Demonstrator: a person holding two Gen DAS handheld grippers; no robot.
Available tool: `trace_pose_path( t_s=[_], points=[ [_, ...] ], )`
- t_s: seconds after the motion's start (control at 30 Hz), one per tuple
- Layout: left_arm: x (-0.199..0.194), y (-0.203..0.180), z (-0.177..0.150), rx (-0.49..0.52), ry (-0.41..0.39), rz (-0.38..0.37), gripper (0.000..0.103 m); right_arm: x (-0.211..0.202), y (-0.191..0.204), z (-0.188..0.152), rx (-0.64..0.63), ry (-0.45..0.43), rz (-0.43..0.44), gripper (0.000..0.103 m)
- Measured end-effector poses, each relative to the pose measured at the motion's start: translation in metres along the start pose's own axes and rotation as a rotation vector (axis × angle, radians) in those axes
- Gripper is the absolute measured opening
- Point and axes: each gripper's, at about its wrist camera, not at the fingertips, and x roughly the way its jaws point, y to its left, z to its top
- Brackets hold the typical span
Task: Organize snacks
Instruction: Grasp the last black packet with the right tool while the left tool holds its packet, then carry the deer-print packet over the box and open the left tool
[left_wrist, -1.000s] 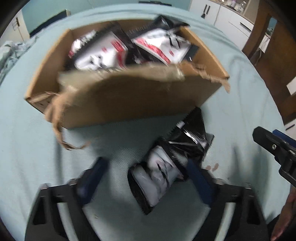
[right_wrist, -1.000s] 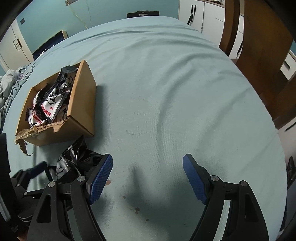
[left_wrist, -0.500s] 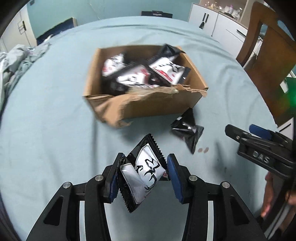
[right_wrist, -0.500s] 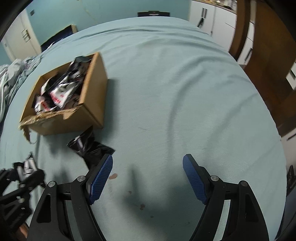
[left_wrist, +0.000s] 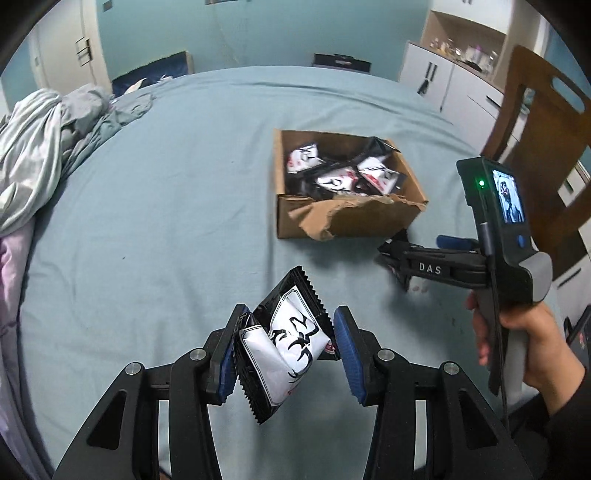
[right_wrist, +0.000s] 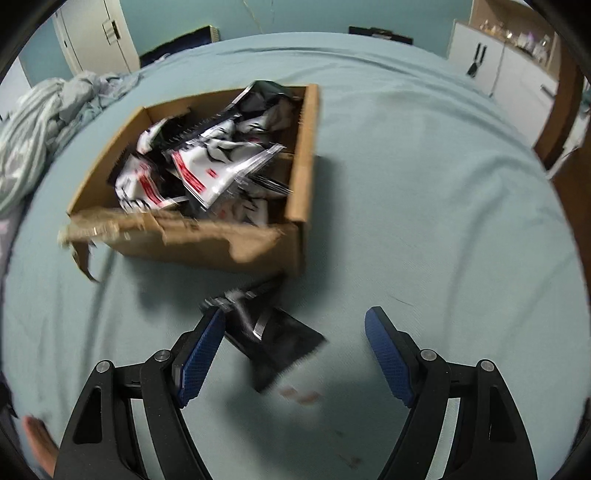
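Note:
My left gripper (left_wrist: 286, 349) is shut on a black-and-white snack packet (left_wrist: 284, 343) and holds it above the blue sheet, well short of the box. A torn cardboard box (left_wrist: 354, 221) holds several black, white and red packets (left_wrist: 340, 177). In the right wrist view the box (right_wrist: 301, 155) is just ahead, left of centre. My right gripper (right_wrist: 293, 356) is open over a black packet (right_wrist: 275, 338) that lies on the sheet in front of the box, close to the left finger. The right gripper also shows in the left wrist view (left_wrist: 410, 266).
A pile of crumpled cloth (left_wrist: 40, 147) lies at the far left of the sheet-covered surface (left_wrist: 166, 221). A wooden chair (left_wrist: 543, 140) and white cabinets (left_wrist: 443, 81) stand to the right. Small reddish spots (right_wrist: 299, 395) mark the sheet near the black packet.
My left gripper closed on the packet, lifted it and pulled back from the box. My right gripper moved left and forward, so the black packet now lies between its fingers.

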Motion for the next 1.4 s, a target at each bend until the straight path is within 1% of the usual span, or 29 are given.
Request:
trace_pose_path(
  t_s=[0.07, 0.1, 0.17, 0.2, 0.23, 0.27, 0.37, 0.4, 0.53, 0.63, 0.77, 0.83, 0.97, 1.07, 1.2, 1.23, 1.3, 1.33, 1.37, 1.4],
  points=[
    [0.007, 0.003, 0.001, -0.018, 0.007, -0.001, 0.046, 0.006, 0.005, 0.003, -0.026, 0.006, 0.03, 0.078],
    [0.01, 0.005, 0.002, -0.027, 0.013, -0.006, 0.046, 0.009, 0.008, 0.004, -0.048, 0.006, 0.027, 0.078],
    [0.014, 0.005, 0.001, -0.031, 0.021, -0.012, 0.046, 0.015, 0.014, 0.005, -0.092, 0.017, 0.015, 0.068],
    [0.014, 0.005, 0.002, -0.027, 0.023, -0.012, 0.046, 0.022, 0.016, 0.005, -0.11, 0.039, 0.02, 0.056],
    [0.016, 0.004, 0.002, -0.021, 0.023, -0.009, 0.046, 0.027, 0.017, 0.004, -0.114, 0.064, 0.027, 0.05],
    [0.017, 0.002, 0.003, -0.015, 0.023, -0.005, 0.046, 0.033, 0.016, 0.007, -0.112, 0.083, 0.023, 0.05],
    [0.019, -0.003, 0.002, 0.002, 0.021, 0.005, 0.046, 0.033, 0.013, 0.009, -0.107, 0.081, 0.019, 0.048],
    [0.018, -0.005, 0.002, 0.006, 0.019, 0.005, 0.046, 0.032, 0.013, 0.009, -0.101, 0.085, 0.025, 0.046],
    [0.016, -0.007, 0.003, 0.006, 0.009, 0.011, 0.046, 0.022, 0.006, 0.012, -0.029, 0.129, 0.096, 0.045],
    [0.013, -0.008, 0.015, -0.006, -0.003, 0.012, 0.046, 0.0, -0.002, 0.012, 0.043, 0.119, 0.158, 0.045],
    [0.009, -0.011, 0.044, -0.013, -0.036, 0.022, 0.046, -0.038, -0.011, 0.012, 0.091, 0.078, 0.213, 0.045],
    [0.01, -0.014, 0.065, -0.013, -0.049, 0.036, 0.046, -0.052, -0.018, 0.007, 0.11, 0.073, 0.236, 0.045],
    [0.017, -0.021, 0.107, -0.029, -0.072, 0.029, 0.046, -0.084, -0.046, -0.006, 0.175, 0.025, 0.266, 0.045],
    [0.028, -0.027, 0.134, -0.036, -0.079, 0.029, 0.047, -0.104, -0.051, -0.029, 0.197, -0.008, 0.253, 0.045],
    [0.047, -0.033, 0.157, -0.014, -0.081, 0.051, 0.049, -0.113, -0.062, -0.045, 0.213, -0.016, 0.235, 0.045],
    [0.05, -0.034, 0.159, -0.009, -0.079, 0.053, 0.05, -0.111, -0.062, -0.044, 0.219, -0.018, 0.236, 0.045],
    [0.056, -0.032, 0.16, -0.004, -0.067, 0.043, 0.062, -0.11, -0.064, -0.04, 0.23, -0.022, 0.221, 0.045],
    [0.056, -0.03, 0.157, -0.005, -0.07, 0.036, 0.073, -0.11, -0.063, -0.04, 0.236, -0.022, 0.212, 0.045],
    [0.055, -0.028, 0.154, -0.008, -0.077, 0.034, 0.081, -0.108, -0.065, -0.039, 0.249, -0.02, 0.211, 0.045],
    [0.051, -0.025, 0.149, -0.015, -0.086, 0.035, 0.083, -0.106, -0.065, -0.038, 0.258, -0.019, 0.214, 0.045]
  ],
)
